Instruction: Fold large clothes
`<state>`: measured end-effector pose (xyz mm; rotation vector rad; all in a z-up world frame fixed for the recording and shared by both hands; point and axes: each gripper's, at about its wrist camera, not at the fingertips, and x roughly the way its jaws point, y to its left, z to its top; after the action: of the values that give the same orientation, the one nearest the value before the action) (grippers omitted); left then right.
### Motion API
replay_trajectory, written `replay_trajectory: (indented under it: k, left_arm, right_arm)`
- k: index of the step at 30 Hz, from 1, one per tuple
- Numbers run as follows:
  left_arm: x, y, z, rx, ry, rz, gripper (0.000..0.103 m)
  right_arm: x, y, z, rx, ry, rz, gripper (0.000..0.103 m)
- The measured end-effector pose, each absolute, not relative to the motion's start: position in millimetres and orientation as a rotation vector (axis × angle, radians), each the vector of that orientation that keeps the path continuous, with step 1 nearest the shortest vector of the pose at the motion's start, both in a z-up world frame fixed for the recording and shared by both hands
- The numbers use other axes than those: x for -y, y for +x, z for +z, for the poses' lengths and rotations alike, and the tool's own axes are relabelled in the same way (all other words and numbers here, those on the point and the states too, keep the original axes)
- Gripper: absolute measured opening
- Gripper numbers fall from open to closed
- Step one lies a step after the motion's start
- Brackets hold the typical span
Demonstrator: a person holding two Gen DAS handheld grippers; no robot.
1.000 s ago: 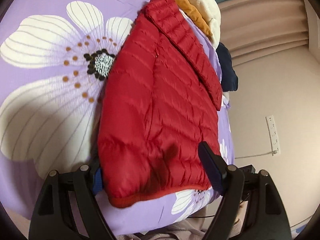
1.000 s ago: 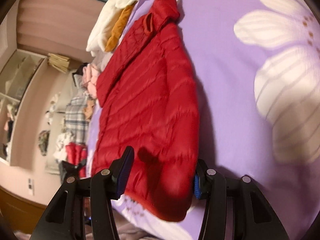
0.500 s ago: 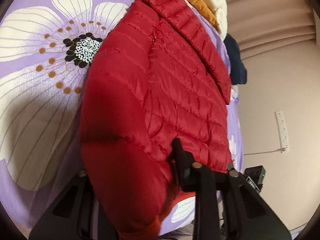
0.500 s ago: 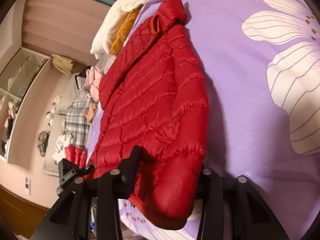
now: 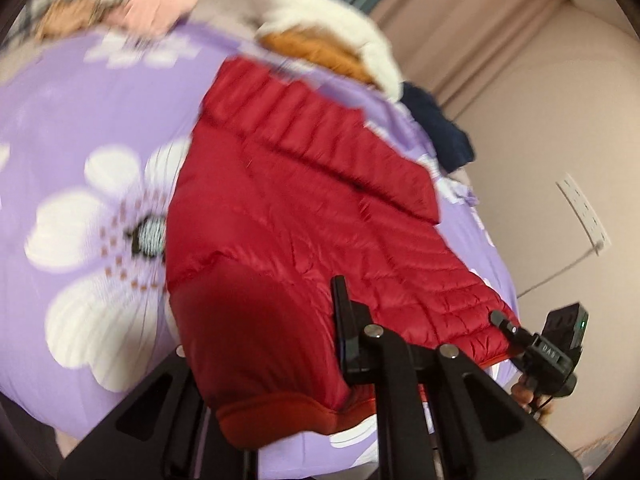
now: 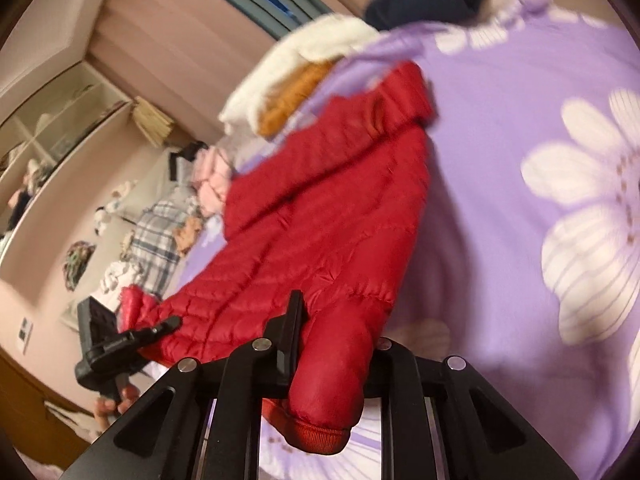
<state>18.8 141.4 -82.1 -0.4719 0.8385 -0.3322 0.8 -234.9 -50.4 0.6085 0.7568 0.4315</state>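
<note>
I have both sets of jaws pinched on the red jacket's [image 5: 304, 216] hem corners, lifting it off the bed [image 5: 72, 128] (slippery shell); a thin bite could slide free mid-fold.

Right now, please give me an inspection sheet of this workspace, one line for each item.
Surface: purple bedspread with big white flowers.
Job's things: red puffer jacket, hem end raised off the bedspread.
Clutter: white and orange garments, navy garment, more clothes piled at the bed's edge.
Grippers: left tongs have just been closing, shut on the hem; right tongs likewise, shut on the hem's other corner.
Cables: thin wire from the white power strip on the wall.
Surroundings: beige curtains, open shelves.
</note>
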Motion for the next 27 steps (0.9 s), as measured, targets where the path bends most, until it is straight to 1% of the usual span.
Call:
replay_trajectory:
  k: [14, 21, 27]
  left_arm:
    - [-136.2, -20.6, 10.0, -0.607, -0.363, -0.448, 0.013]
    - [-142.1, -44.3, 46.3, -0.487, -0.344, -0.518, 0.013]
    - [-149.8, -56.1, 65.7, -0.408, -0.353, -0.567, 0.014]
  right_arm:
    - [241.8, -23.8, 36.2, -0.515, 0.466, 0.562, 0.019]
    - [240.3, -41.9, 71.4, -0.391, 0.403, 0.644, 0.019]
    - [238.1, -48.9, 88.8, -0.313, 0.362, 0.692, 0.019]
